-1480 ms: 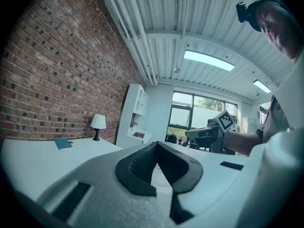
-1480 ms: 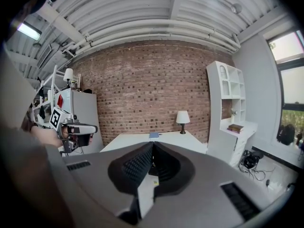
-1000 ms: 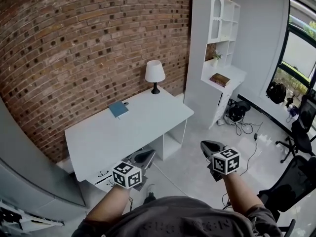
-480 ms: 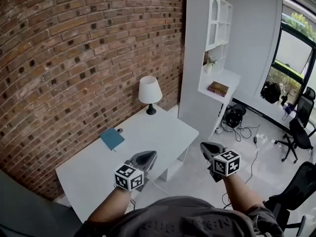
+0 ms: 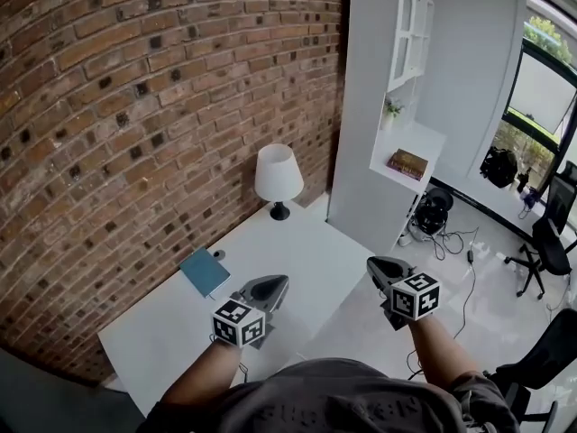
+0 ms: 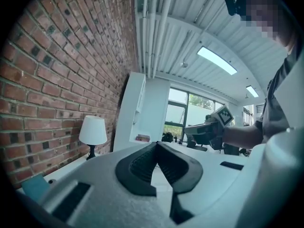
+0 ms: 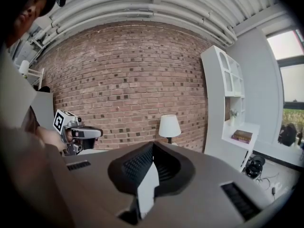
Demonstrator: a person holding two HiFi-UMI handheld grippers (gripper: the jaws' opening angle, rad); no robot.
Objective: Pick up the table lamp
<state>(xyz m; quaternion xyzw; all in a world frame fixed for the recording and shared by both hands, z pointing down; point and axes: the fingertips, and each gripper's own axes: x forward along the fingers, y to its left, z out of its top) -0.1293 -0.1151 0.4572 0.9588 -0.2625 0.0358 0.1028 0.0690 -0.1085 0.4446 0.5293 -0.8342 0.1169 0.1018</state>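
Note:
The table lamp (image 5: 278,173), with a white shade on a thin black stem and base, stands at the far end of the white desk (image 5: 311,246) against the brick wall. It also shows in the left gripper view as the lamp (image 6: 93,131) and in the right gripper view as the lamp (image 7: 169,126). My left gripper (image 5: 272,283) hangs above the desk's near part, shut and empty. My right gripper (image 5: 376,264) is off the desk's right edge over the floor, its jaws together with nothing in them. Both are well short of the lamp.
A blue notebook (image 5: 205,271) lies on the desk's left side with a small dark object beside it. A tall white shelf unit (image 5: 379,106) stands right of the lamp, with a book (image 5: 407,162) and a small plant (image 5: 390,109). Cables and office chairs (image 5: 552,233) sit on the floor at right.
Both grippers and the head camera have come forward toward the desk. The left gripper is now above the desktop, and the lamp looks larger and closer. Both pairs of jaws stayed together.

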